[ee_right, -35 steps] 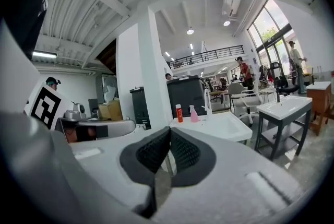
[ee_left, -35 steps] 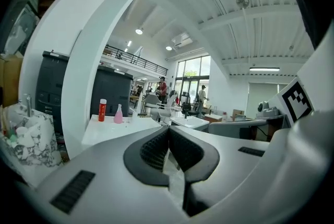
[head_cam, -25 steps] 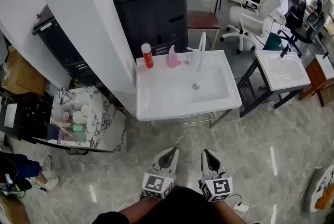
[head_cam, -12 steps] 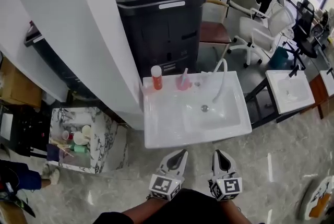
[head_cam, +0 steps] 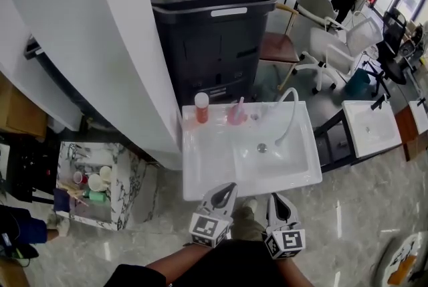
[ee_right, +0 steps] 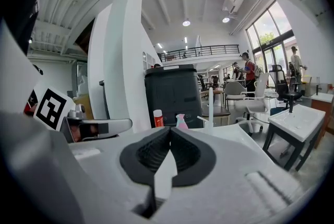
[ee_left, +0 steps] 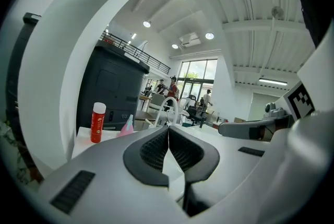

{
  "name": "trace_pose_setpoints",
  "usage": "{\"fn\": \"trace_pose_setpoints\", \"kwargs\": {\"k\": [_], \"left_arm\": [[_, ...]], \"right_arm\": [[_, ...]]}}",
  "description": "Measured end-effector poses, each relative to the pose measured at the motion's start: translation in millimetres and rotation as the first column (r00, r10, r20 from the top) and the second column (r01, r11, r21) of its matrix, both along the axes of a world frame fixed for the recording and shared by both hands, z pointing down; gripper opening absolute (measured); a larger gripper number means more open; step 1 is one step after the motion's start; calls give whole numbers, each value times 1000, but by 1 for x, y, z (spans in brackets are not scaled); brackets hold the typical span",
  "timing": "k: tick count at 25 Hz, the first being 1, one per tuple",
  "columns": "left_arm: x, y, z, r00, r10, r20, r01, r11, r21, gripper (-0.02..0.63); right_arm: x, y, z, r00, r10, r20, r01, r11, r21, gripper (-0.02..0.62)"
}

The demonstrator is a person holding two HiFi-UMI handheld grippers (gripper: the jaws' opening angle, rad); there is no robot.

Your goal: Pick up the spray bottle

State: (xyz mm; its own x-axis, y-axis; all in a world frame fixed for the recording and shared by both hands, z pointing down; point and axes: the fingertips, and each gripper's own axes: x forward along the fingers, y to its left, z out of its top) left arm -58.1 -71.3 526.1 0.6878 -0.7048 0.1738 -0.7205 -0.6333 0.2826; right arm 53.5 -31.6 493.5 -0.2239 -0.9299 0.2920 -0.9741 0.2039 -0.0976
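Observation:
A pink spray bottle (head_cam: 236,112) stands on the back ledge of a white sink (head_cam: 207,168), right of a red bottle with a white cap (head_cam: 201,108) and left of the curved faucet (head_cam: 289,110). Both grippers hang at the sink's front edge, well short of the bottles. My left gripper (head_cam: 229,187) is shut and holds nothing; in its own view (ee_left: 168,131) the spray bottle (ee_left: 127,125) shows far ahead, left of the jaws. My right gripper (head_cam: 275,198) is likewise shut and holds nothing (ee_right: 169,131), with the spray bottle (ee_right: 181,121) almost straight ahead beyond the basin.
A tall dark grey cabinet (head_cam: 212,25) stands behind the sink. A white pillar (head_cam: 100,45) rises at the left, with a marble side table (head_cam: 127,178) of cups beside it. Office chairs (head_cam: 328,45) and a second sink (head_cam: 371,126) are at the right.
The sink and its bottles have drawn nearer in the head view. Both grippers, still shut, have come forward from the open floor to the sink's front edge.

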Motion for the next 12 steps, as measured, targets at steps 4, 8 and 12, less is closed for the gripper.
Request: {"fn": "trace_pose_setpoints", "kwargs": {"k": [4,8,12], "left_arm": [[6,-27,6,1000,-13,24,14,1000,-15,17],[12,-64,12,998,-42,52,42,999,-9,18],[25,-106,34,995,-34,95,39,998,-48,18]], "right_arm": [[4,-25,5,1000,-9,16,9,1000,5,-2],[17,-68,8,998,10,68,-11,1000,8,-2],[29,-120,10,997,-16,69,14,1000,25,-2]]}}
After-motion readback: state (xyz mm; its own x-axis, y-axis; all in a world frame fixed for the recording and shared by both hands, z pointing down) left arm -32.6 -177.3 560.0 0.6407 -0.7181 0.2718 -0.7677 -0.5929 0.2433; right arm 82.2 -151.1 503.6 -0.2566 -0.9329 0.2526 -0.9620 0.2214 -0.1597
